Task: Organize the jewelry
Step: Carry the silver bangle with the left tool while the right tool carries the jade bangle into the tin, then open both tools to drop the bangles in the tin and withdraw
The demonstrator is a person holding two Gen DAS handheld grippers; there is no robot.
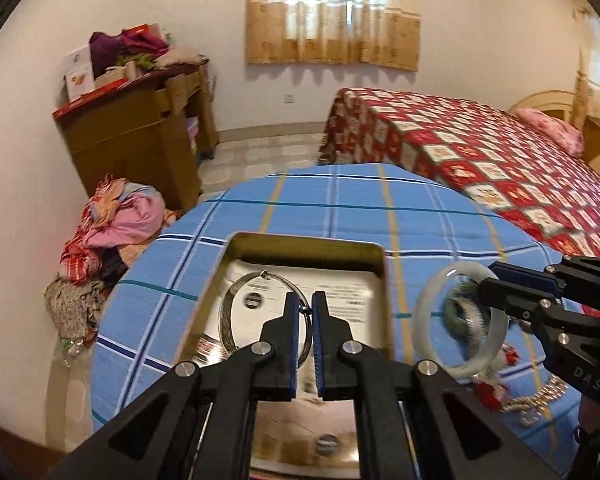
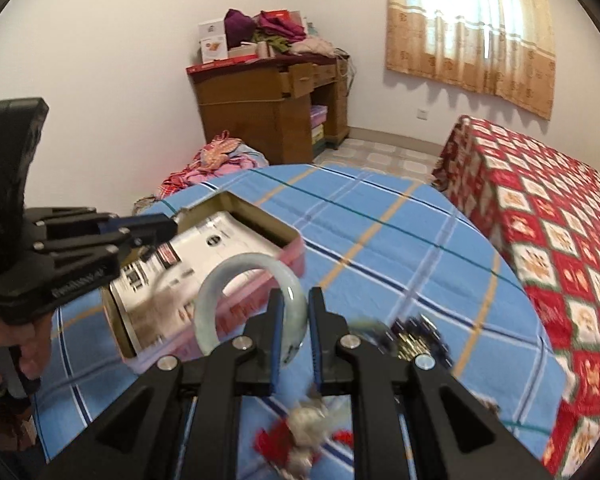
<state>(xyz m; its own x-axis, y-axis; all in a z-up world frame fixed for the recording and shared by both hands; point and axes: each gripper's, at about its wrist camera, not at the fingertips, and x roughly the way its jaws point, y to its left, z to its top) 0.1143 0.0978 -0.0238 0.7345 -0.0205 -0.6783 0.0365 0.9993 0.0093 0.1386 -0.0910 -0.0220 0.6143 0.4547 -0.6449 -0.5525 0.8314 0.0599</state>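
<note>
Right tool (image 2: 293, 322) clamps jade bangle (image 2: 236, 280) upright; left tool (image 1: 305, 307) pinches silver hoop (image 1: 236, 312).

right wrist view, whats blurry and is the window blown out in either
Right wrist view: the red and silver trinkets near the bottom edge are motion-smeared, the pale green jade bangle fairly sharp, the curtained window overexposed. Left wrist view: the thin silver hoop bracelet reads clearly, its window also glares.

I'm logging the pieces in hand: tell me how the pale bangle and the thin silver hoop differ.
The pale bangle is thick, milky green-white stone; the silver hoop is thin wire with a small clasp. The right gripper holds the bangle above the blue checked cloth; the left gripper holds the hoop over the open box. Both are rings, each pinched at its rim.
</note>
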